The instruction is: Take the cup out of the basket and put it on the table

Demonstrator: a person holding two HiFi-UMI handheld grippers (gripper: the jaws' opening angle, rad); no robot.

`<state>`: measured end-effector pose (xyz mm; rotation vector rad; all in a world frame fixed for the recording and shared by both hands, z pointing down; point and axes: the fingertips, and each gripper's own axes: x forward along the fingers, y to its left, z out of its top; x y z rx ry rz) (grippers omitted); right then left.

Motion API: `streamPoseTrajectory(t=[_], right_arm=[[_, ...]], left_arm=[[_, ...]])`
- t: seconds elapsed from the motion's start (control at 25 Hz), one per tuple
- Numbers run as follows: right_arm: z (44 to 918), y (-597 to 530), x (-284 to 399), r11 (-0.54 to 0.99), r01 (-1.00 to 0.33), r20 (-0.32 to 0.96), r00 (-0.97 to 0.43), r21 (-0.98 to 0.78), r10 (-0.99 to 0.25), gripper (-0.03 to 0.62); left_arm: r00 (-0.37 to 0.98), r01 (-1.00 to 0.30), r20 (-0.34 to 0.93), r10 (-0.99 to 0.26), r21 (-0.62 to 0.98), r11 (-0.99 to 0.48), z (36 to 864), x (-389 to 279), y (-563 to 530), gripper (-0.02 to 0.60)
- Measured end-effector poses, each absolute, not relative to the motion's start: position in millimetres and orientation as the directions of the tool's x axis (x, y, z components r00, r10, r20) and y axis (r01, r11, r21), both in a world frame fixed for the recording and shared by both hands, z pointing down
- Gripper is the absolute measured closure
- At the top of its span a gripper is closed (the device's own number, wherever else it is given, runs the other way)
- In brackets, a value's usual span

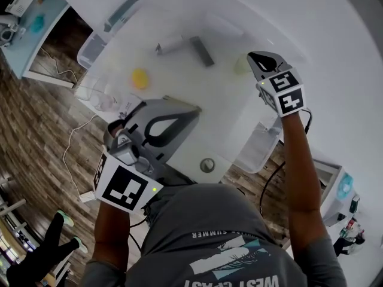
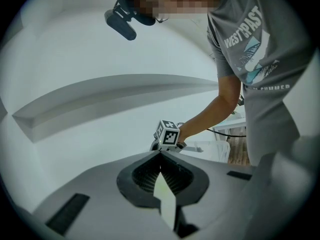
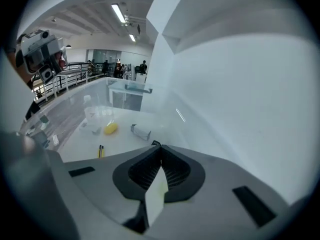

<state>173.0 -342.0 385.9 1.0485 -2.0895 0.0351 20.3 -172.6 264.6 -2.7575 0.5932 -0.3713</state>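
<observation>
White tabletop (image 1: 227, 118) carries everything here. A clear cup (image 3: 95, 115) stands near its left edge, just beside a yellow lump (image 1: 139, 78). The see-through plastic is hard to read, so I cannot tell whether a basket surrounds the cup. At the far left corner sits a clear bin (image 1: 90, 51) with a long dark tool (image 1: 122, 14) in it. Toward the far middle a white tube (image 1: 170, 43) and a grey bar (image 1: 202, 51) lie just beside each other. A small round disc (image 1: 207, 165) lies at the near edge.

The left gripper (image 1: 190, 109) hangs over the near edge. Its jaws are pressed together with nothing between them, and it tilts up toward the wall. The right gripper (image 1: 258, 58) is held over the right part of the tabletop. Its jaws are likewise together and empty, and it is well apart from the cup.
</observation>
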Motion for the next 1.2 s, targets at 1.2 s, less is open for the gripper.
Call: streamPoseTrajectory(t=[1.2], right_arm=[[584, -380, 229, 0.684, -0.709, 0.953, -0.059, 0.171, -0.298, 0.496]], left_arm=[[0.894, -0.367, 0.165, -0.416, -0.263, -0.892, 283, -5, -204, 0.572]])
